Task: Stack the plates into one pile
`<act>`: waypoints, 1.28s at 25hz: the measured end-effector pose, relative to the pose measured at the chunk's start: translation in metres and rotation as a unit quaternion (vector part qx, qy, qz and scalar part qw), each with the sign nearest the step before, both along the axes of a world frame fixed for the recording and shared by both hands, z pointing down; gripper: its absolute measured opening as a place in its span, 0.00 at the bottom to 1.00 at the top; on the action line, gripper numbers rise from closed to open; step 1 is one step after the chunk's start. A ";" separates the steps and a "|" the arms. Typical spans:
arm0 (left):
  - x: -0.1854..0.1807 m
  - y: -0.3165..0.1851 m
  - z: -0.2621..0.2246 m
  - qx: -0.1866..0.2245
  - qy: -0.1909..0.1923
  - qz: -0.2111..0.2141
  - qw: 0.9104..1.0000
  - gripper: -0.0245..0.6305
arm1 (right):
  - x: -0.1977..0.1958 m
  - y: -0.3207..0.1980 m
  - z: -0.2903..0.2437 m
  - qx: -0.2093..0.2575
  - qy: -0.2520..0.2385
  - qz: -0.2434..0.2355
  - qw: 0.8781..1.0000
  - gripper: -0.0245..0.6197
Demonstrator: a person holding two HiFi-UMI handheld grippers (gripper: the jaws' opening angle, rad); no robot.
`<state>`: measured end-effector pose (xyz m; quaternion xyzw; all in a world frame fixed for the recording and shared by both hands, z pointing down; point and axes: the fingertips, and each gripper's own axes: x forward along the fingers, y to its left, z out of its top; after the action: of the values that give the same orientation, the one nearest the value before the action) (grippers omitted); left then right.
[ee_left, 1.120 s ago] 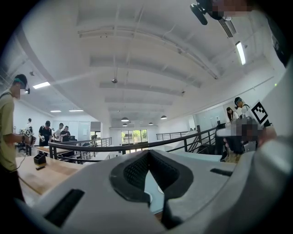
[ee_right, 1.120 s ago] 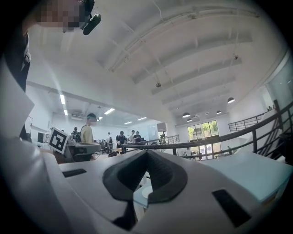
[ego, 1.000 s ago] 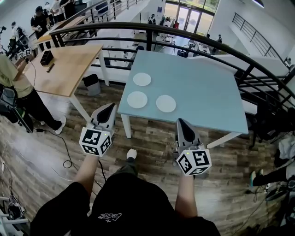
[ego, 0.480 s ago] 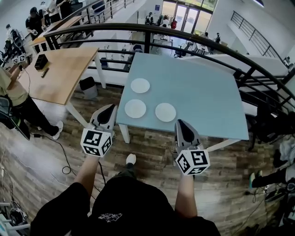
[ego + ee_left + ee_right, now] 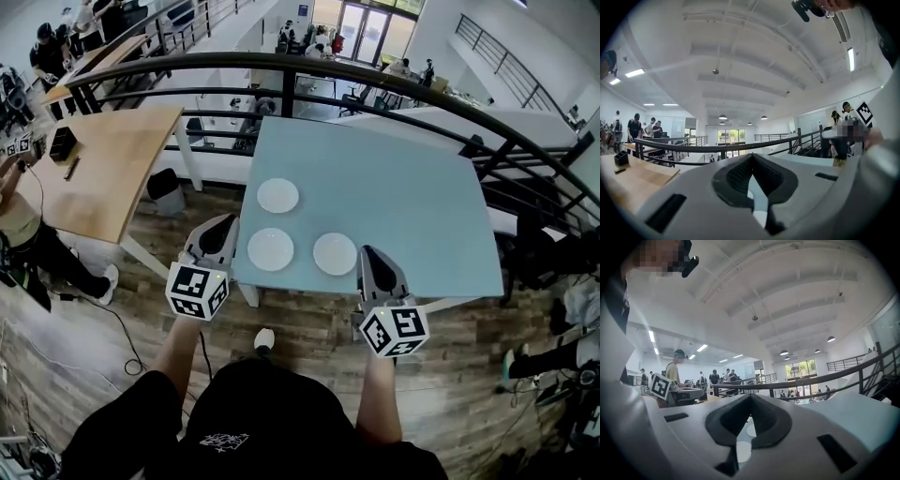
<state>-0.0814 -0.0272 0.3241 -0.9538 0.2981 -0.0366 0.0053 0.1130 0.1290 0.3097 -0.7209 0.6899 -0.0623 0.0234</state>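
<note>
Head view: near edge of the blue table [image 5: 403, 197] is partly covered by the right gripper [image 5: 367, 251]; wooden table [image 5: 94, 169] is cut off at the left. Right gripper view: plates [image 5: 743, 451] are mostly blocked by the gripper's body, only slivers are seen. Background people [image 5: 715, 378] are too small to be made out.

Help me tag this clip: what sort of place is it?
Probably a mezzanine in an open-plan office or lab: a black railing overlooks a lower floor, with a blue table, a wooden table and people working nearby.
</note>
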 end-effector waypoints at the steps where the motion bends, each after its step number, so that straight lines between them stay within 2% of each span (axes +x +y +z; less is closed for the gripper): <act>1: 0.004 -0.010 0.002 -0.002 0.000 0.005 1.000 0.05 | 0.003 -0.009 0.002 -0.001 -0.003 0.002 1.000 0.05; 9: 0.035 -0.090 0.013 -0.012 0.009 0.038 0.999 0.05 | 0.025 -0.082 0.010 -0.004 -0.008 0.023 1.000 0.05; 15: 0.058 -0.117 0.029 -0.021 -0.003 0.061 0.998 0.05 | 0.037 -0.110 0.017 -0.012 -0.010 0.037 0.999 0.05; 25: 0.098 -0.108 0.077 -0.076 -0.025 0.097 0.992 0.05 | 0.067 -0.115 0.058 -0.053 -0.033 0.053 0.997 0.05; 32: 0.117 -0.090 0.130 -0.134 -0.062 0.097 0.984 0.05 | 0.089 -0.129 0.105 -0.101 -0.047 0.013 0.994 0.05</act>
<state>0.0361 -0.1169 0.4539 -0.9661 0.1958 -0.1346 -0.1005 0.2024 0.0000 0.4151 -0.7249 0.6686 -0.1650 -0.0164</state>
